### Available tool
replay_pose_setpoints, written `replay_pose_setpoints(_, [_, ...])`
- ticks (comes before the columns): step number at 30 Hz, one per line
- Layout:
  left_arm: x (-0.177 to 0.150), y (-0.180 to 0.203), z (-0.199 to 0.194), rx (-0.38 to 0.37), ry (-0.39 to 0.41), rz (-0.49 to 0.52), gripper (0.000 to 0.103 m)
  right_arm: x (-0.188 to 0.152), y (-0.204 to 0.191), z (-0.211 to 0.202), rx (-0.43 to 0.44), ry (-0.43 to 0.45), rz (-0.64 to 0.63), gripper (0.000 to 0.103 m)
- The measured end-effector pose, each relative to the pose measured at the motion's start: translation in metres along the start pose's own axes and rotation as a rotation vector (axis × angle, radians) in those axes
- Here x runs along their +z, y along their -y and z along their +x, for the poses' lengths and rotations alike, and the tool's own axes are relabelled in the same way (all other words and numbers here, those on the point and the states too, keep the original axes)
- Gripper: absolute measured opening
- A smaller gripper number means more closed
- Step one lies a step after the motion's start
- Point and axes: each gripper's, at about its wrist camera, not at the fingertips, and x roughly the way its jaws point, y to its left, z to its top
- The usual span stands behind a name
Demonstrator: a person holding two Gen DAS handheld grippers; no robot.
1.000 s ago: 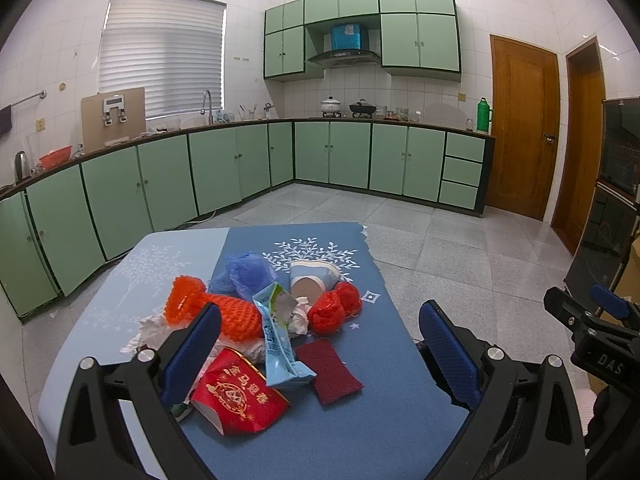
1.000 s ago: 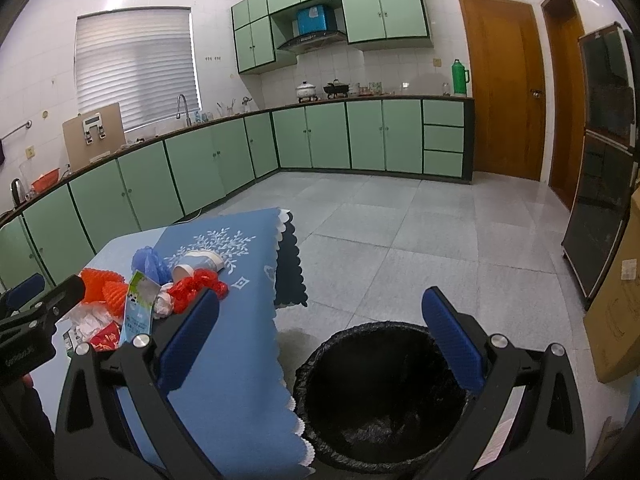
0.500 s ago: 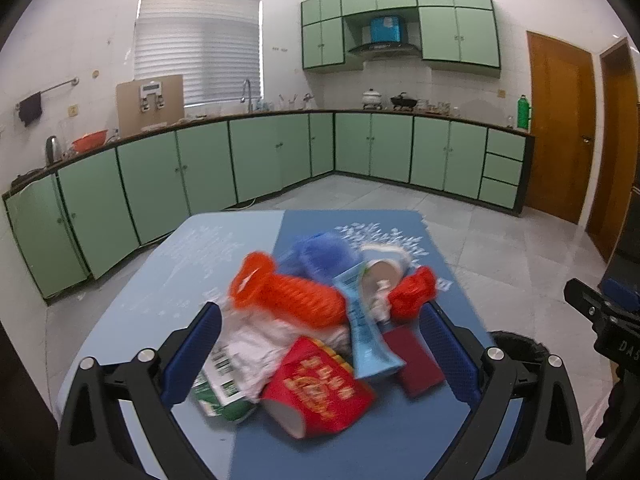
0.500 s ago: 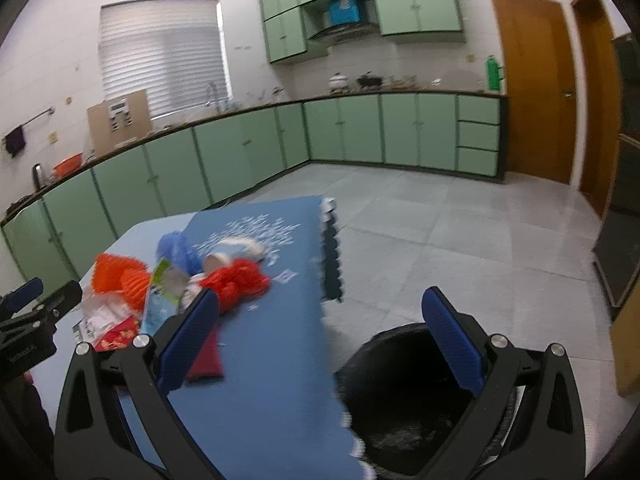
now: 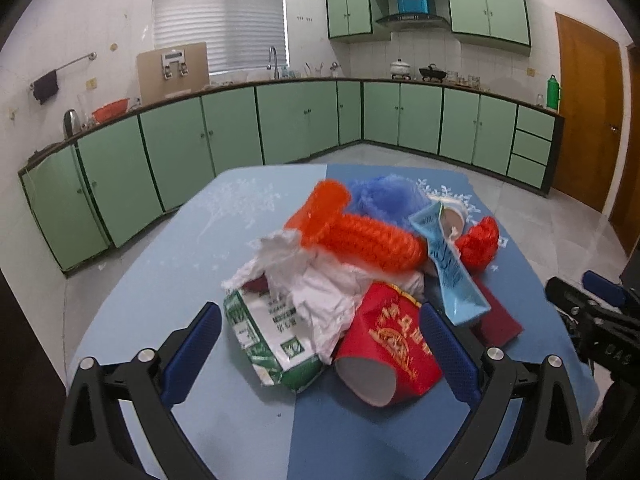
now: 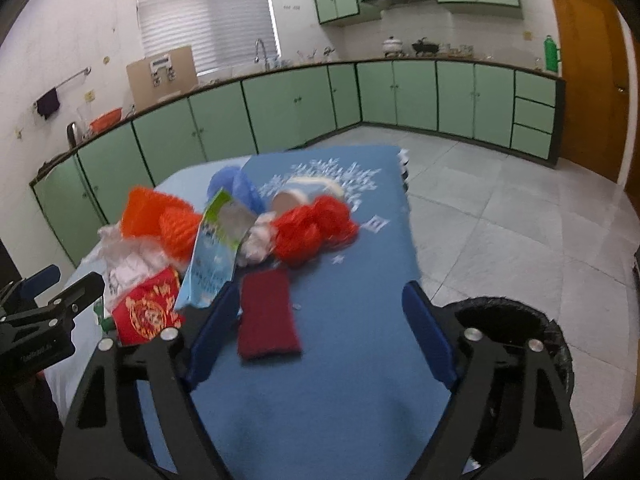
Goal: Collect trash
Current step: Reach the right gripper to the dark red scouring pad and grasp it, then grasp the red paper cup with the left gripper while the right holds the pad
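Your trash pile [image 5: 360,264] lies heaped on the desk: a red paper cup [image 5: 390,354] on its side, touching a torn green carton [image 5: 272,344], with crumpled white paper [image 5: 316,280] and orange mesh [image 5: 360,236] behind the cup.

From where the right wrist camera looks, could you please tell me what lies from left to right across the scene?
Left tool → red paper cup → dark red cloth → red mesh ball → black-lined trash bin.

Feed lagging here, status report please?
Left gripper open, over red cup and carton. Right gripper open, maroon pad between fingers. Bin right, nothing blocking.
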Motion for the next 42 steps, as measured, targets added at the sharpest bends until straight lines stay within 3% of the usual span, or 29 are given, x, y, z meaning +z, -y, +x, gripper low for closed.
replay_pose_setpoints(15, [-0.009,-0.014,0.011,0.006,-0.040,-0.017,0.095,-0.027,-0.022,0.035,0.052,-0.123,-0.071,0.068])
replay_pose_setpoints(22, [-0.010,-0.013,0.012,-0.001,-0.053,-0.022,0.095,-0.030,-0.030,0.046,0.025,-0.150,-0.113,0.064])
replay_pose_setpoints(27, [-0.010,-0.010,0.012,-0.012,-0.055,-0.019,0.095,-0.031,-0.034,0.048,0.051,-0.146,-0.145,0.045])
replay_pose_setpoints(32, [-0.013,-0.004,0.008,-0.030,-0.060,-0.014,0.095,-0.031,-0.030,0.044,0.077,-0.142,-0.142,0.044])
replay_pose_setpoints(42, [-0.023,0.014,0.006,-0.072,-0.085,0.002,0.083,-0.038,-0.009,0.012,0.068,-0.113,-0.133,0.044])
